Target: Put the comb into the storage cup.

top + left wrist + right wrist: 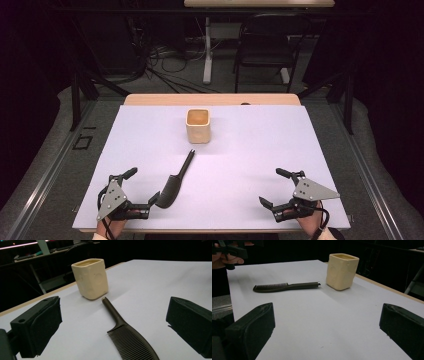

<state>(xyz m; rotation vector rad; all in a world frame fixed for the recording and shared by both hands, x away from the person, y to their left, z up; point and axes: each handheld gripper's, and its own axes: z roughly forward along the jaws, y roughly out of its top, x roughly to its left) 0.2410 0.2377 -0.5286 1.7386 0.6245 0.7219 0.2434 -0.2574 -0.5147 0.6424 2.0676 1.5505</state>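
A: Starting at our left, the left gripper (pixel 144 192) hangs low over the near edge of the white table (pixel 250 150) with its jaws spread wide and nothing between the pads. The dark comb (pixel 172 186) lies flat just beside it, toothed end nearest the jaws, thin handle pointing away toward the cream square cup (pixel 198 126).

B: From the left gripper view we see the same: the comb's teeth run down between the two pads (pixel 40 327), but neither pad touches it.

A: Our worry is the grip. The comb is thin and lies flat, so pads closing from either side could ride over it, or press on the teeth and skid it sideways. Pinching the toothed end also leaves the long handle free to swing.

B: And the cup looks light; if we carry the comb toward it and catch the rim, we could tip it.

A: Farther right, the right gripper (pixel 274 188) is also spread and empty, well apart from both comb and cup.

B: So the comb sits between our left jaws' reach and the cup, untouched.
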